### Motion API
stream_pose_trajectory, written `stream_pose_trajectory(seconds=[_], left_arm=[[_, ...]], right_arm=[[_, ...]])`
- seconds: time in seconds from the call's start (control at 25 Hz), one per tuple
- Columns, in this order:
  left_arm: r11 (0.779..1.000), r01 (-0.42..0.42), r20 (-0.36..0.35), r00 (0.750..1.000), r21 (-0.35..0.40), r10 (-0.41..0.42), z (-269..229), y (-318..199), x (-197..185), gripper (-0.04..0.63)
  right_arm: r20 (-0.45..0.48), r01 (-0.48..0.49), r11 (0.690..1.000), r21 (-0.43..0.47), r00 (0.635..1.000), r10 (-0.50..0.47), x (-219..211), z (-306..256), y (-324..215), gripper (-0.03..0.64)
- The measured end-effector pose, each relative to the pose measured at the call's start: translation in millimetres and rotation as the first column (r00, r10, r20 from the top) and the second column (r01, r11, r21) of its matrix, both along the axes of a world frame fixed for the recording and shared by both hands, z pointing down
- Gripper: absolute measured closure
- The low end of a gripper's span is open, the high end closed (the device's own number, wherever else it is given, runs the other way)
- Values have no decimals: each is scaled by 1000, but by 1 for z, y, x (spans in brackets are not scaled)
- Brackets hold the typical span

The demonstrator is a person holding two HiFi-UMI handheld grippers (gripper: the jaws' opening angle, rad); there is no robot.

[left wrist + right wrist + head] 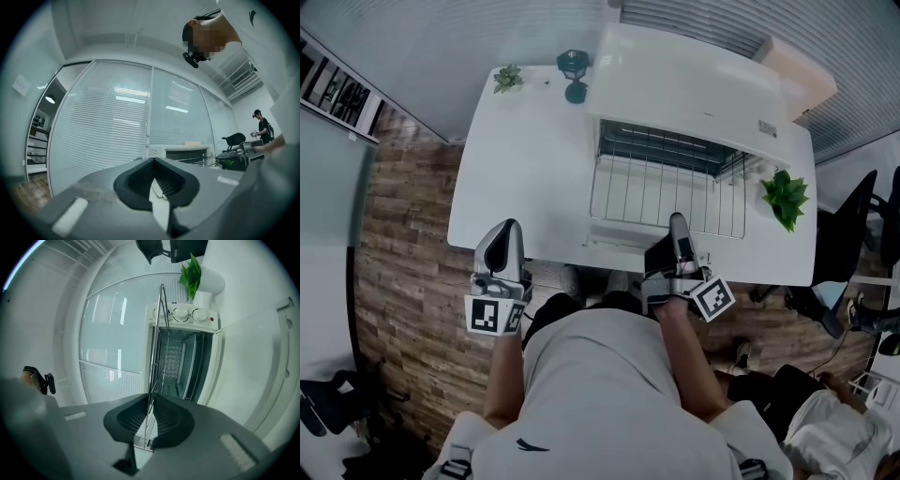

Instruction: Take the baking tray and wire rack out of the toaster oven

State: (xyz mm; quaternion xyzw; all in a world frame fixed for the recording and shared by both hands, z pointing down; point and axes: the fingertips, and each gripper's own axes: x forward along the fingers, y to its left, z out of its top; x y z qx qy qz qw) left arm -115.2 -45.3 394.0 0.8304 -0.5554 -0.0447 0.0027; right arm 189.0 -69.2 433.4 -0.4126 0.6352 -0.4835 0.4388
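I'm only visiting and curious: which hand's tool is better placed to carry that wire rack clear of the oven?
Probably right: the right tool grips the front edge of the wire rack, which lies drawn out before the toaster oven. The left tool is shut, empty, off by the table's left edge.

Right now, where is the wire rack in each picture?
Head view: wire rack in the middle, sticking out of the toaster oven, right tongs shut on its near edge.
Left gripper view: wire rack tiny, right of middle, before the oven.
Right gripper view: wire rack edge-on, rising up the middle from the tongs.
Shared landmark: the toaster oven.
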Motion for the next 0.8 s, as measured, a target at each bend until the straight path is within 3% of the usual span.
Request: stream_pose_trajectory(seconds=[0.52, 0.68, 0.8], left_arm=[[999, -50, -9, 999, -11, 50, 5, 6, 14, 591], [998, -60, -4, 998, -13, 60, 4, 9, 15, 591], [999, -47, 0, 999, -12, 47, 2, 12, 7, 591]], right_arm=[[-9, 113, 994, -3, 994, -113, -25, -1, 69, 609], [83, 139, 990, -26, 987, -136, -36, 5, 72, 609], [93, 184, 982, -35, 979, -180, -51, 9, 74, 609]])
